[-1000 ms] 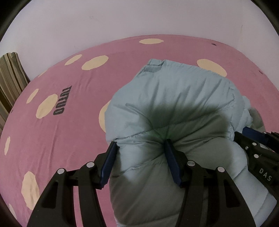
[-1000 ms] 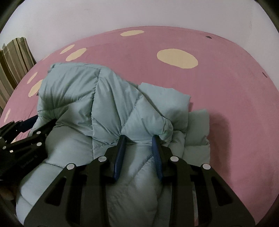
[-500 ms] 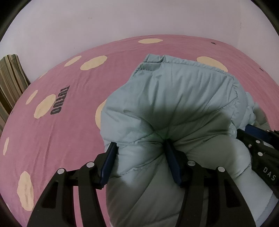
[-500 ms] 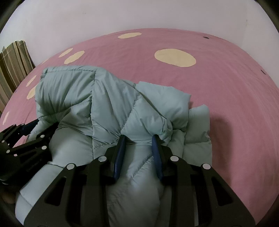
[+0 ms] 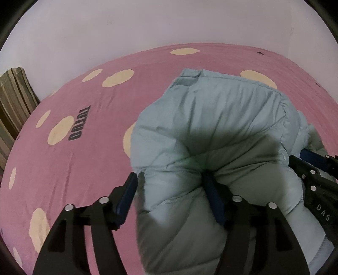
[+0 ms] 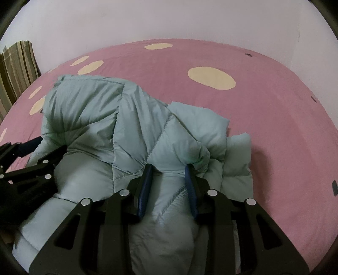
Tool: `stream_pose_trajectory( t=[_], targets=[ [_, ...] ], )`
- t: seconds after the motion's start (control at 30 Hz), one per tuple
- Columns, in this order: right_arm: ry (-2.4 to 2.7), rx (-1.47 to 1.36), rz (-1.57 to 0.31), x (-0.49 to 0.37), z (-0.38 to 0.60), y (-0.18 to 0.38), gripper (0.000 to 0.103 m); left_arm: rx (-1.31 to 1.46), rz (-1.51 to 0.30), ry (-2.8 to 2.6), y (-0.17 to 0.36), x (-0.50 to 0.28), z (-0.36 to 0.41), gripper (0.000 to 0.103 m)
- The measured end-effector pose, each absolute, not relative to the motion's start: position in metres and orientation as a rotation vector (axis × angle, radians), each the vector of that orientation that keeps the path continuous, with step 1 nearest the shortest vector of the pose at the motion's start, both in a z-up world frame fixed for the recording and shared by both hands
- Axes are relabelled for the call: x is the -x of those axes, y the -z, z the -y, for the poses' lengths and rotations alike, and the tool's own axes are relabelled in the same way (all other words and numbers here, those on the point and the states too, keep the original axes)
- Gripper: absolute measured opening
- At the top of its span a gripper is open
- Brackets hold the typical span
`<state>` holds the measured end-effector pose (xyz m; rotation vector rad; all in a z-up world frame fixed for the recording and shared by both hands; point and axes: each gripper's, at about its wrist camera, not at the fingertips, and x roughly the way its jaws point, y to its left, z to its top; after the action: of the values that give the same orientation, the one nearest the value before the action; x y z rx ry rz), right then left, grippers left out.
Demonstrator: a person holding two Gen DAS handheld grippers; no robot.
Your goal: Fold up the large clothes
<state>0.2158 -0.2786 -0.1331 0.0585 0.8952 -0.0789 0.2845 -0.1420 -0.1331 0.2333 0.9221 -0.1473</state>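
Note:
A pale blue-green puffer jacket [image 5: 211, 118] lies bunched on the pink bed, its upper part folded over toward the far side. My left gripper [image 5: 170, 177] straddles a thick fold at the jacket's left edge. Its jaws are opening: the left pad [image 5: 126, 194] stands off the fabric with pink sheet showing in the gap, and the right pad still touches. My right gripper [image 6: 168, 169] is shut on a quilted fold of the jacket [image 6: 88, 110] near its right side. Each gripper shows at the edge of the other's view.
The pink sheet [image 5: 84, 169] has cream dots and dark lettering [image 5: 79, 124] left of the jacket. A striped cloth [image 6: 17, 69] stands at the far left against the white wall [image 6: 169, 19]. Bare sheet spreads right of the jacket [image 6: 285, 137].
The left jaws have widened and the left pad has come off the jacket's edge. The folded-over part has spread a little farther across the bed. The right gripper keeps its grip.

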Motion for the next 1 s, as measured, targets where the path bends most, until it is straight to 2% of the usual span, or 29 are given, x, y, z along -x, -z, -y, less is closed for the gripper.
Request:
stream_pose_trajectory(
  t=[0.07, 0.13, 0.27, 0.33, 0.63, 0.8, 0.9, 1.0],
  targets=[
    [0.081, -0.052, -0.896, -0.211, 0.279, 0.125, 0.038, -0.218, -0.930, 0.142, 0.127, -0.280, 0.136, 0.073],
    [0.087, -0.063, -0.884, -0.204, 0.281, 0.116, 0.059, -0.186, -0.938, 0.140, 0.119, -0.272, 0.127, 0.077],
    [0.105, -0.085, -0.864, -0.181, 0.289, 0.101, 0.062, -0.129, -0.944, 0.151, 0.108, -0.247, 0.113, 0.081],
    [0.097, -0.108, -0.873, -0.171, 0.294, 0.100, 0.068, -0.099, -0.951, 0.174, 0.104, -0.230, 0.109, 0.082],
    [0.057, -0.241, -0.916, -0.146, 0.307, 0.116, 0.076, -0.070, -0.968, 0.240, 0.115, -0.207, 0.115, 0.083],
    [0.036, -0.276, -0.950, -0.154, 0.307, 0.132, 0.077, -0.091, -0.982, 0.259, 0.125, -0.214, 0.119, 0.083],
    [0.022, -0.316, -0.960, -0.157, 0.309, 0.142, 0.075, -0.057, -1.000, 0.291, 0.134, -0.217, 0.118, 0.073],
    [0.002, -0.336, -0.958, -0.158, 0.309, 0.145, 0.065, -0.079, -0.983, 0.302, 0.137, -0.215, 0.123, 0.066]
  ],
)
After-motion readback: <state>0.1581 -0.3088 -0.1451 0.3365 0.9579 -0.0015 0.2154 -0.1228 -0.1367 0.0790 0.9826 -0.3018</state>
